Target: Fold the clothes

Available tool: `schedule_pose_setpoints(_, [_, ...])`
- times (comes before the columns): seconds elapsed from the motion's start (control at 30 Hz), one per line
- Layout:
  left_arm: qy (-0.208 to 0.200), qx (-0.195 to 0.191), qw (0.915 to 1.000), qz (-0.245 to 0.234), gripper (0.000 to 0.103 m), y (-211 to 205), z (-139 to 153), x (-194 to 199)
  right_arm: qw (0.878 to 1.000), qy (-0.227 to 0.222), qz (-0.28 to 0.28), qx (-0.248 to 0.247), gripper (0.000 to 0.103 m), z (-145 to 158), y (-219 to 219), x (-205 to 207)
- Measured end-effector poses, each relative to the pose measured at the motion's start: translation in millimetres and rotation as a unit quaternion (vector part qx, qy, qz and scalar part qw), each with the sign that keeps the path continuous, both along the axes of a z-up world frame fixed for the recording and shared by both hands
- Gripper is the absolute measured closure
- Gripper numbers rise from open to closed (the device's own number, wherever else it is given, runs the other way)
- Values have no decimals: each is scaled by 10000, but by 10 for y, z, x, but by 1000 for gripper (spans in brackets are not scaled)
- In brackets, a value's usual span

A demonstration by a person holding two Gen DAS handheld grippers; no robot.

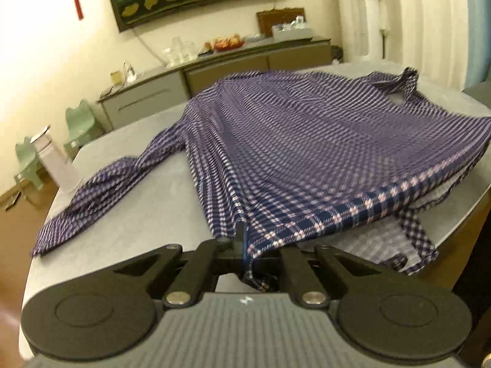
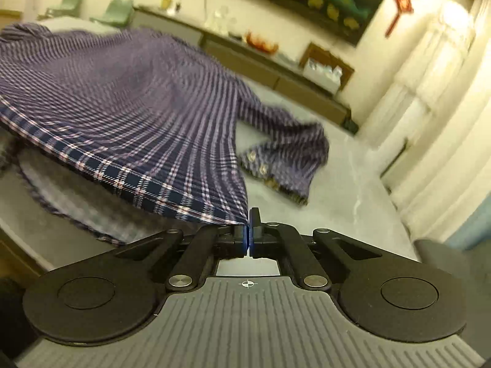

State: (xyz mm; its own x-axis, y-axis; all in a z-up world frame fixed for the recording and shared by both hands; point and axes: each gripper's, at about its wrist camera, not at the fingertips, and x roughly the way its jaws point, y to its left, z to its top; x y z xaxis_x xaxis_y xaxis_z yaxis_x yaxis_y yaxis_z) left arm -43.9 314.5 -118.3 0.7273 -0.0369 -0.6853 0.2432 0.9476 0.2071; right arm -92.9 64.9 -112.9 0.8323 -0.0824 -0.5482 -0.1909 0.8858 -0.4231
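Note:
A purple and navy checked shirt (image 1: 307, 141) lies spread over the grey table (image 1: 147, 214), collar at the far right, one sleeve (image 1: 92, 196) trailing to the left. My left gripper (image 1: 244, 239) is shut on the shirt's bottom hem at one corner, and the cloth fans out taut from it. In the right wrist view the shirt (image 2: 122, 101) billows up off the table (image 2: 337, 190). My right gripper (image 2: 249, 224) is shut on the hem's other corner. The other sleeve (image 2: 285, 153), with buttons on its cuff, lies crumpled to the right.
A white bottle (image 1: 56, 162) stands near the table's left edge. Beyond are a long sideboard (image 1: 214, 67) with glasses and a fruit bowl, two green stools (image 1: 79, 122) and white curtains (image 2: 429, 92). The table's near edge (image 2: 27, 233) is close on the left.

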Motion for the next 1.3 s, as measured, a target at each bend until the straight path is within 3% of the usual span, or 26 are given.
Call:
schedule_pose_setpoints(0.07, [216,136,9996,-90,101,21,-81,-49,9998,55,130,-169,103,46,34,-101])
schedule_pose_setpoints(0.27, [523,861,9948,-169,99,-3,-332,-110,9964,653,313,-433,103,-225,87,-113])
schedule_pose_setpoints(0.4, [585,1090,9910,-503,74,-41,-362,-267,9938,828,359,-650,102,-252,78,-67])
schedule_pose_setpoints(0.43, [554,1103,9908,-559,71,-32,-330,-327,9929,872,379,-713,98,-244,68,-85])
schedule_pose_setpoints(0.47, [513,1037,9916,-571,70,7,-264,-383,9920,915,399,-776,88,-236,59,-102])
schedule_pose_setpoints(0.5, [469,957,9926,-576,69,51,-192,-439,9908,959,445,-851,70,-212,17,-115])
schedule_pose_setpoints(0.53, [425,877,9935,-582,67,95,-120,-495,9901,978,476,-886,61,-156,-48,-136])
schedule_pose_setpoints(0.57, [323,766,9952,-517,67,155,-18,-506,9908,973,445,-828,53,-62,-139,-154])
schedule_pose_setpoints(0.67, [-17,414,9987,-284,65,343,304,-514,9959,780,181,-430,52,318,-466,-166])
schedule_pose_setpoints(0.73, [-297,400,9986,-156,62,384,518,-376,9988,488,60,-60,52,584,-585,-168])
schedule_pose_setpoints(0.83, [-568,257,9980,-96,47,364,809,65,9986,69,338,412,50,900,-472,49])
schedule_pose_setpoints(0.9, [-563,86,9984,0,47,344,922,452,9941,65,481,968,36,971,-453,401])
schedule_pose_setpoints(1.0, [-556,-100,9981,250,47,373,1015,1079,9806,217,517,1880,27,993,-509,1038])
schedule_pose_setpoints(1.07, [-426,-369,9981,260,47,328,964,1514,9649,524,67,2573,27,885,-744,1626])
schedule_pose_setpoints(1.17, [-175,-552,9981,189,47,176,746,2071,9204,872,-720,3744,27,628,-1213,2473])
schedule_pose_setpoints(1.23, [29,-404,9990,201,47,67,473,2417,8845,1028,-1160,4400,27,395,-1460,2874])
schedule_pose_setpoints(1.3, [190,-158,9994,229,48,-20,199,2668,8561,1200,-1592,4768,27,128,-1616,3166])
